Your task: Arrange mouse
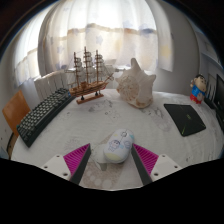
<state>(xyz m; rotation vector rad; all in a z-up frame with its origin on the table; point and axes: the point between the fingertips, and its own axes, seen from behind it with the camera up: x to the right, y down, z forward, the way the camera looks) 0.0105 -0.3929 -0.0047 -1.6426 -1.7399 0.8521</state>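
Note:
A white mouse (117, 146) with a small printed picture on top lies on the white-clothed table (95, 125). It sits between my two fingers, level with their tips, and leans slightly to the left. My gripper (112, 160) is open; the pink pads (77, 157) stand on either side of the mouse, close to it, with narrow gaps. A black mouse mat (186, 119) lies on the table beyond the fingers to the right.
A black keyboard (43, 113) lies diagonally at the left. A model sailing ship (87, 72) and a large conch shell (134, 84) stand at the back of the table. A wooden chair (13, 110) is at the far left, small items (198, 90) at the far right.

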